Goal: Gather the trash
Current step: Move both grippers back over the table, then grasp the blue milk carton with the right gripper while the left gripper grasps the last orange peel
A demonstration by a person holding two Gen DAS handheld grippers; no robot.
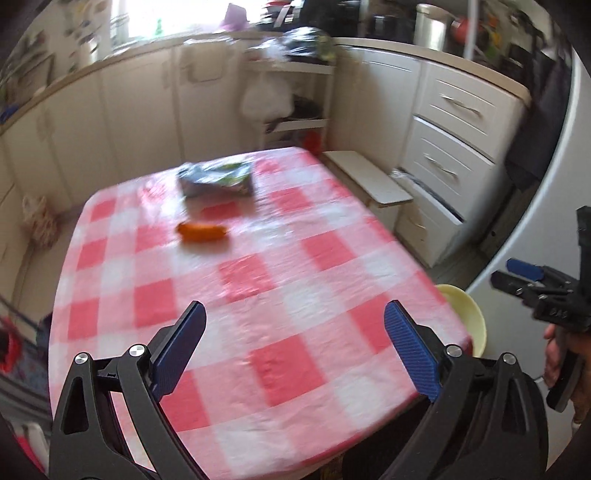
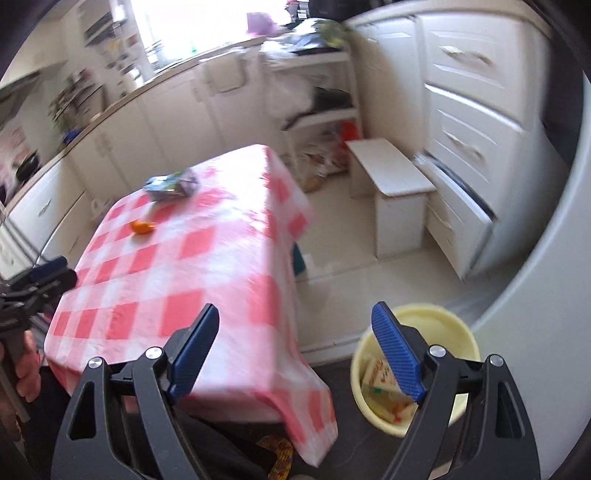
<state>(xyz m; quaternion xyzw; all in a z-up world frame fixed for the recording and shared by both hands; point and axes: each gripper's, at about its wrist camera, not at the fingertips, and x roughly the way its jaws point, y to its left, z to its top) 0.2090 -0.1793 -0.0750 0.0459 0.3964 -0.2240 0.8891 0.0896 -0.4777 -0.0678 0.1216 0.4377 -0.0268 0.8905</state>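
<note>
Both the left gripper (image 1: 293, 345) and the right gripper (image 2: 295, 349) hang with jaws released and nothing between them. The remaining trash, a crumpled blue-green plastic wrapper (image 1: 218, 179) and a small orange scrap (image 1: 202, 232), lies far on the red-checked desk (image 1: 258, 295). The pale yellow plastic bin (image 2: 439, 325) stands on the floor at its near right. Each piece probably wants a low, square approach and a firm pinch before the carry to the bin.

A kitchen: cream cabinets (image 1: 122, 110) run beneath a bright window (image 1: 177, 18). An open white shelf unit (image 2: 317, 92) stands in the corner, drawers (image 1: 454, 140) to its right. A small white stool (image 2: 395, 192) sits on the pale floor (image 2: 351, 240). A red-and-white checked cloth covers the bench (image 1: 258, 295).
</note>
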